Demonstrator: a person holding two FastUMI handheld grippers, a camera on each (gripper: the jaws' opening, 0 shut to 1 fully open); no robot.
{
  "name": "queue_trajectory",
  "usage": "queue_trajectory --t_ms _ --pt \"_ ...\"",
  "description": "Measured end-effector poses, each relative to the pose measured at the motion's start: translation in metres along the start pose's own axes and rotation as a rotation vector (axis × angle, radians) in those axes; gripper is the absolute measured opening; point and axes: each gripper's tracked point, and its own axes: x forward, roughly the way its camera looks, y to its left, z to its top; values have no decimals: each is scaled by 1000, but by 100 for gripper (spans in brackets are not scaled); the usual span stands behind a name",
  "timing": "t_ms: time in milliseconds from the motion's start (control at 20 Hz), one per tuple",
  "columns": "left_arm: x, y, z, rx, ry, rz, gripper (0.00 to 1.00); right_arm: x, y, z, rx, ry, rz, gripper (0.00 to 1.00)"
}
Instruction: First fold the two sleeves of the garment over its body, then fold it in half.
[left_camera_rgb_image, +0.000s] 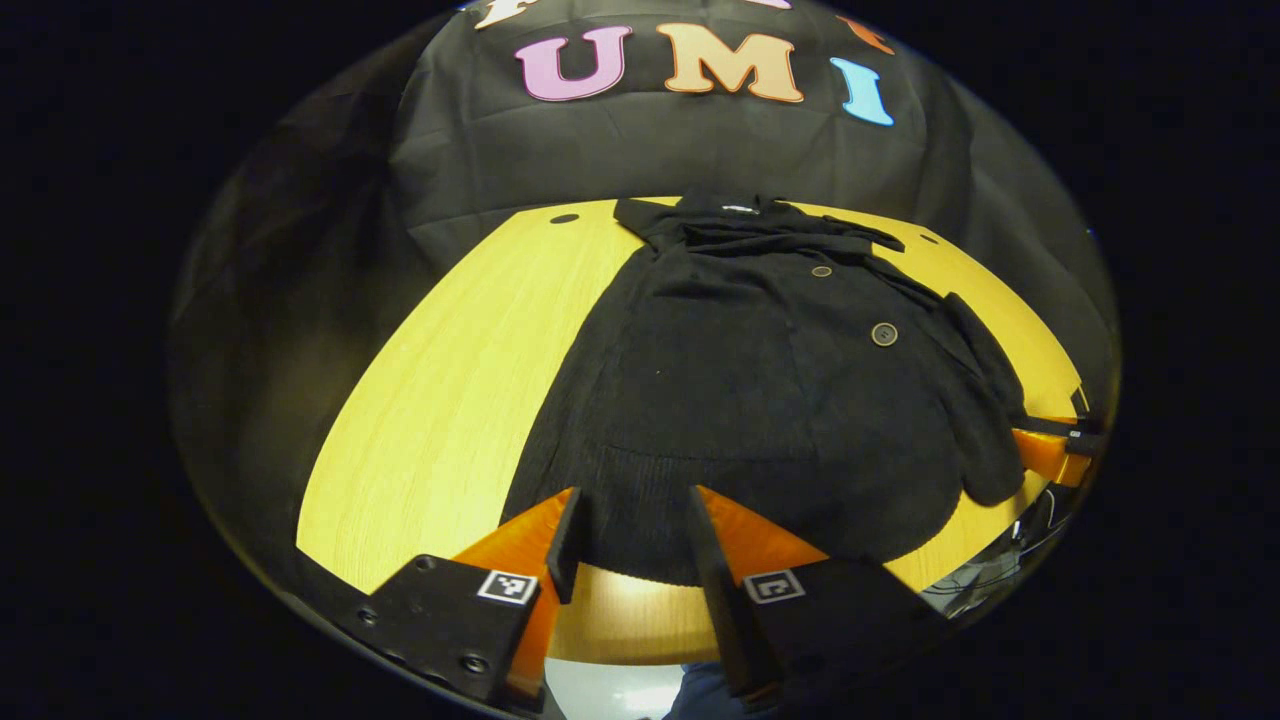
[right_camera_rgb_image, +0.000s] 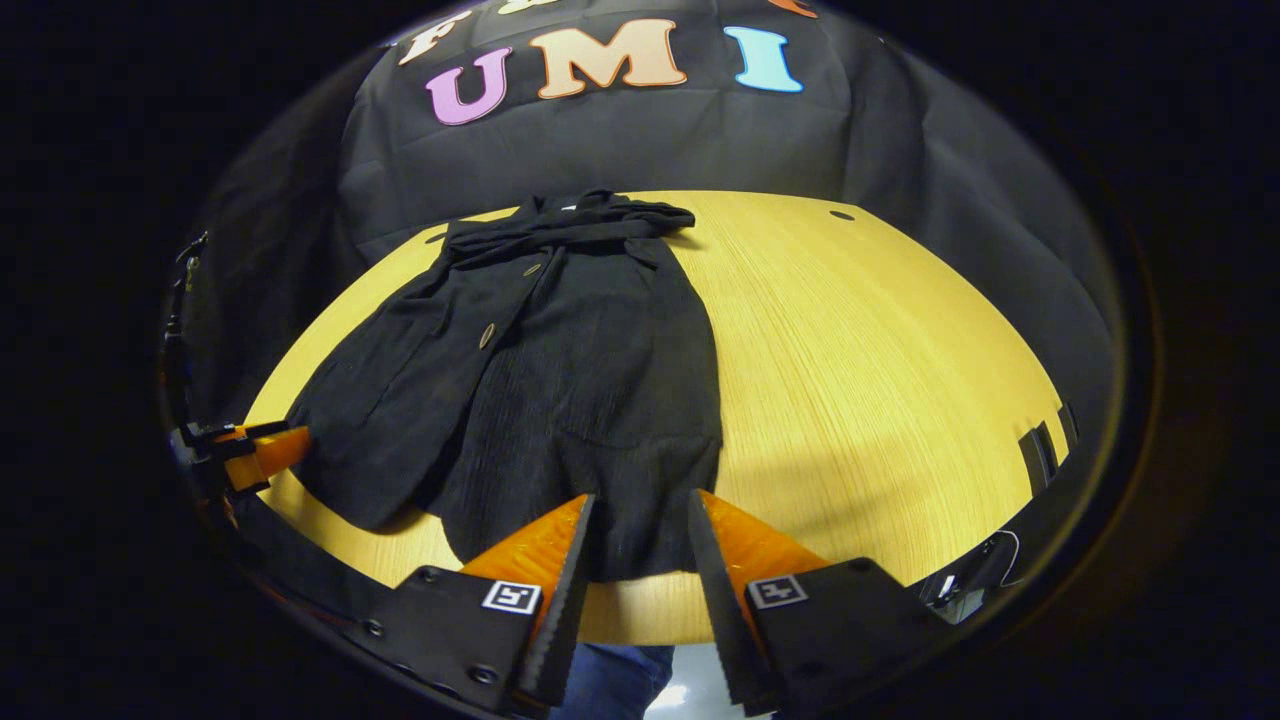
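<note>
- Left gripper view: left tongs (left_camera_rgb_image: 628, 545) are hovering spread over the black buttoned coat's (left_camera_rgb_image: 760, 380) hem at 6 o'clock, pinching nothing.
- Right gripper view: right tongs (right_camera_rgb_image: 638, 550) are hovering spread over the coat hem; the coat is lying flat on the wooden bench (right_camera_rgb_image: 880, 380).

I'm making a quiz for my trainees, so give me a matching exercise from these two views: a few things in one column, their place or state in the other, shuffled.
Things:
1. garment
2. table
3. left gripper
4. large button

States:
A. open, at the near hem
B. pale wood, bare at the sides
C. black, lying flat
D. round, on the front

Pairs: 1-C, 2-B, 3-A, 4-D
</note>
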Motion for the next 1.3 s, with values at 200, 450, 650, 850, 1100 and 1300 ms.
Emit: queue_trajectory --t_ms 200,450,650,850,1100,1300 --pt "-1 -11 -1 66 15 -41 19 0 9 -2 -2 8 19 35" --pt "-4 -11 -4 60 20 -55 0 -3 13 -8 -2 13 76 17" --pt "-5 -11 -6 30 21 -74 0 -5 17 -8 37 24 86 7" --pt "-6 -10 -8 69 22 -65 0 -6 19 2 36 19 76 3" --pt "-8 -6 -2 6 21 -104 0 -9 28 5 35 9 84 2" --pt "-18 1 23 -8 -39 -127 0 -20 37 29 26 -37 90 2"
